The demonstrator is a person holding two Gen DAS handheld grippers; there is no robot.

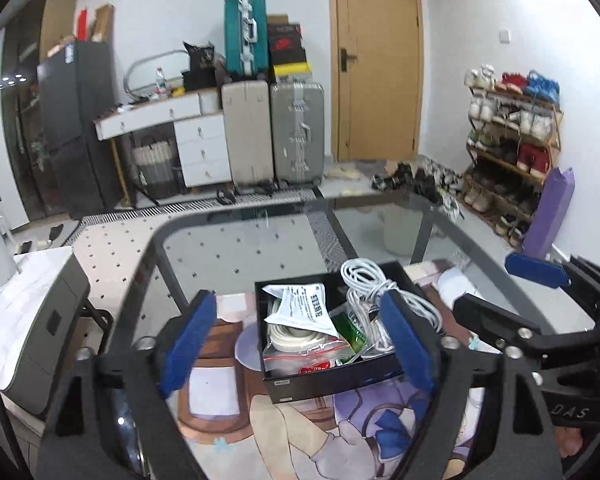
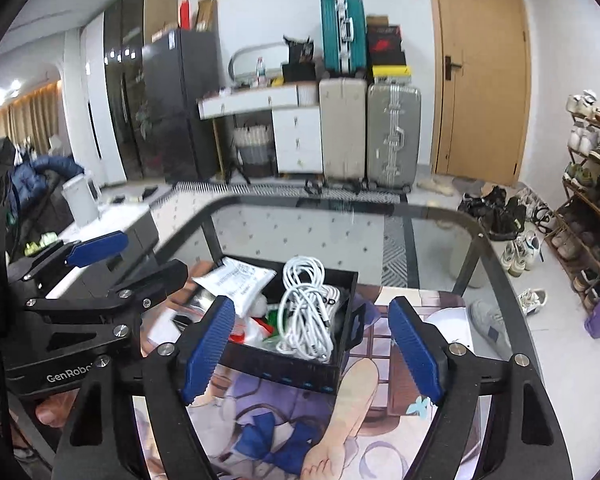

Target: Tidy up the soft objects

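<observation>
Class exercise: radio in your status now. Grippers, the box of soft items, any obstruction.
Left gripper open, empty. Right gripper open, empty. Black box on the printed mat, holding white cables and bagged items. Nothing blocking.

Black box [image 1: 332, 376] open, on mat. Inside: white cable coil [image 1: 374, 292] at 2 o'clock, printed pouch [image 1: 306, 306] w/ zip bag [image 1: 300, 350] at 9.

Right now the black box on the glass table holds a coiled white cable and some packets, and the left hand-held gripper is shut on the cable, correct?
Not quite. The left hand-held gripper is open and empty, as the left wrist view shows. The coiled white cable and packets do lie in the black box on the glass table.
</observation>
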